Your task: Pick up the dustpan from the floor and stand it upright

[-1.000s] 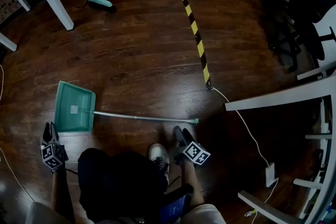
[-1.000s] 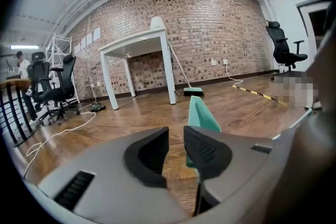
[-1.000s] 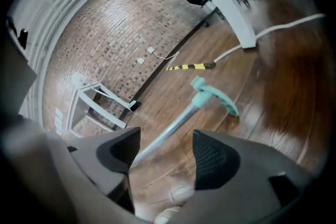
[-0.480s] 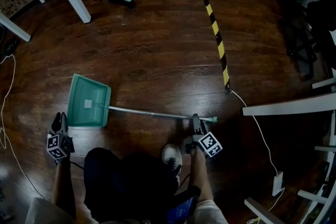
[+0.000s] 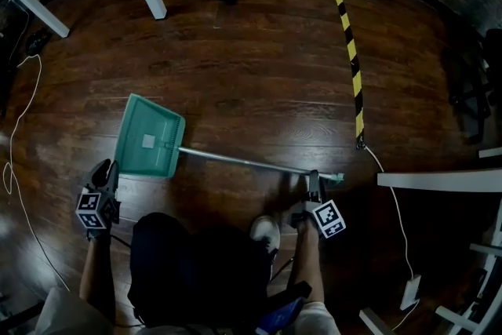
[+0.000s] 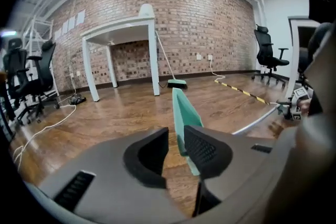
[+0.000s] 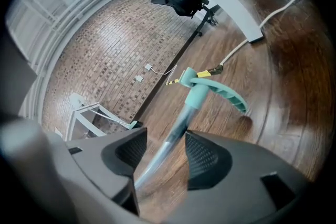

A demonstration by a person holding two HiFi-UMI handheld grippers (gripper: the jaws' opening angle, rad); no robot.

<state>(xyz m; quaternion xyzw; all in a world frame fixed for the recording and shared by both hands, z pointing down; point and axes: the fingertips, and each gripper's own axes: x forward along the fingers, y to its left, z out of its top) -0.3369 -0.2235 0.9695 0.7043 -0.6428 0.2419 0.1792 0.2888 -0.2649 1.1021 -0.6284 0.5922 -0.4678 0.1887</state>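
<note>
Right gripper (image 5: 314, 180) advanced, jaws closing astride dustpan (image 7: 195, 93) pole, unclear overhead.

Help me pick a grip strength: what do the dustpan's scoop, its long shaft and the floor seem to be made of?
Scoop: likely plastic, matte teal, thin moulded walls.
Shaft: probably metal tube, silvery with a bright sheen.
End grip: teal, looks like moulded plastic.
Floor: dark wood planks or a lookalike, glossy, showing light reflections.
</note>
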